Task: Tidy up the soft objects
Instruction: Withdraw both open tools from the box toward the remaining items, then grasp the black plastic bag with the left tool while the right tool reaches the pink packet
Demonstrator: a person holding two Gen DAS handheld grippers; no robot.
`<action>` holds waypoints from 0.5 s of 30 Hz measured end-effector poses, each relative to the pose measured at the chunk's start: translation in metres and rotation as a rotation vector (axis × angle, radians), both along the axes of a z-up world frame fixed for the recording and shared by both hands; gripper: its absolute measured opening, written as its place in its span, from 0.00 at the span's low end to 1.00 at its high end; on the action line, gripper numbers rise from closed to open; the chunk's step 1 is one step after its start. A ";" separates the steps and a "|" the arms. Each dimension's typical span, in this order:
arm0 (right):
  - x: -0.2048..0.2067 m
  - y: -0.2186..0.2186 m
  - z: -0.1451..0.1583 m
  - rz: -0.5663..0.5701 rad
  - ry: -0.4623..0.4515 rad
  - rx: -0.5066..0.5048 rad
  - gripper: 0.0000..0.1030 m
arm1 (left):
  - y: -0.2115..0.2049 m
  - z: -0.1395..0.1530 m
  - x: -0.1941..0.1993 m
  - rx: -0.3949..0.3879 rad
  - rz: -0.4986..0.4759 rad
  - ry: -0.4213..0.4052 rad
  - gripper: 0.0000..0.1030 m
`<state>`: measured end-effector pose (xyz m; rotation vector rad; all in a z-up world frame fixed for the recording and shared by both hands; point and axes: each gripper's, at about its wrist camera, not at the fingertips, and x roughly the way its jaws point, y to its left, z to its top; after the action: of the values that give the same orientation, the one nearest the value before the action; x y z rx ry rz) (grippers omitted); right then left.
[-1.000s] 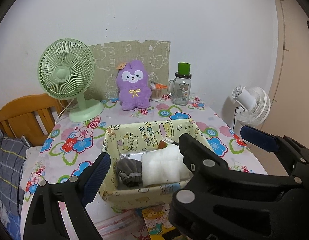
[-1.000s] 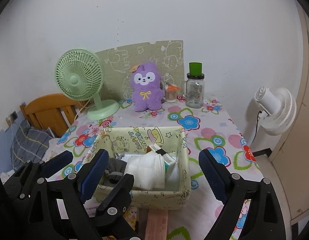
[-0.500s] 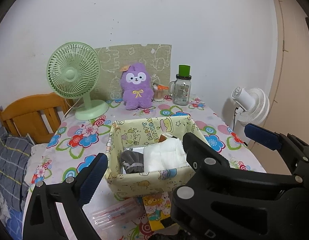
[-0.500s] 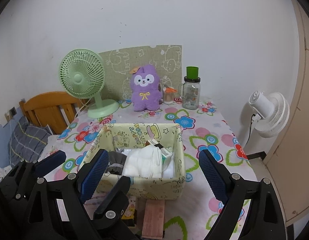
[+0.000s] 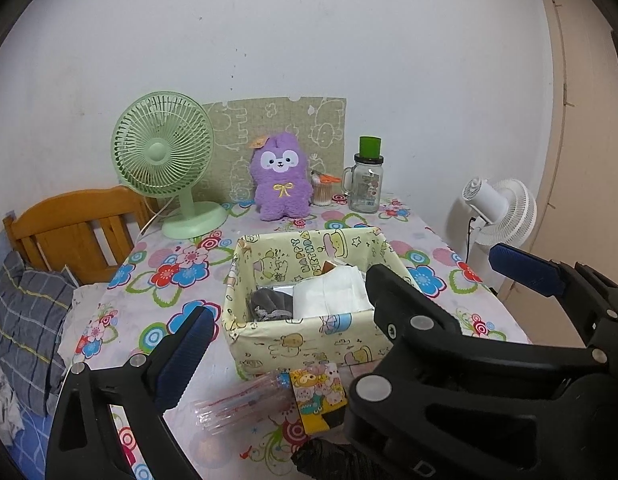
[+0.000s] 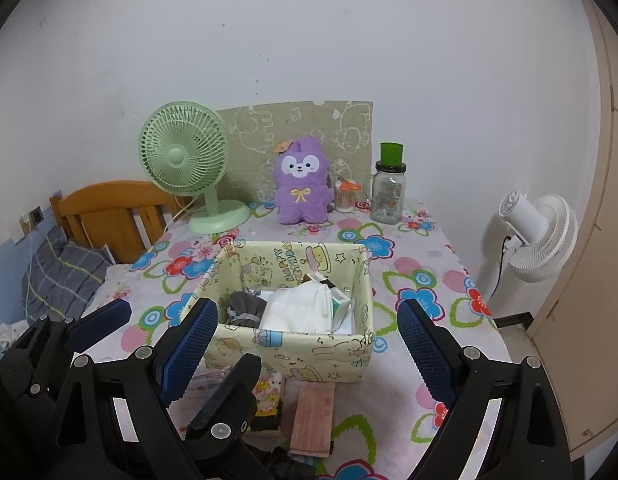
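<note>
The table with its flowered cloth spreads ahead of both claws, and the yellow box sits straight in front of the right claw, its long side running left to right across the fingers, with the left claw beside it and slightly farther to the box's left. Both claws are spread wide and hold nothing. Inside the box, just past the near wall, a white cloth lies right of a grey sock; the right claw looks nearer to them.
</note>
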<state>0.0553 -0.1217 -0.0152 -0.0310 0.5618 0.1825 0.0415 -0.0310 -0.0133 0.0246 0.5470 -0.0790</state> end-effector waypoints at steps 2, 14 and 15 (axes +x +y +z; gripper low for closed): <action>-0.004 0.000 -0.001 0.003 -0.002 0.005 0.90 | 0.000 -0.001 -0.003 0.005 0.002 -0.004 0.97; -0.019 0.001 -0.013 -0.005 0.003 -0.026 0.90 | 0.003 -0.018 -0.017 -0.009 -0.014 0.015 0.97; -0.021 0.002 -0.014 -0.006 0.002 -0.032 0.90 | 0.003 -0.019 -0.018 -0.011 -0.014 0.017 0.97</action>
<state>0.0347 -0.1197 -0.0296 -0.0602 0.5667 0.1672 0.0233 -0.0282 -0.0322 0.0175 0.5630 -0.0957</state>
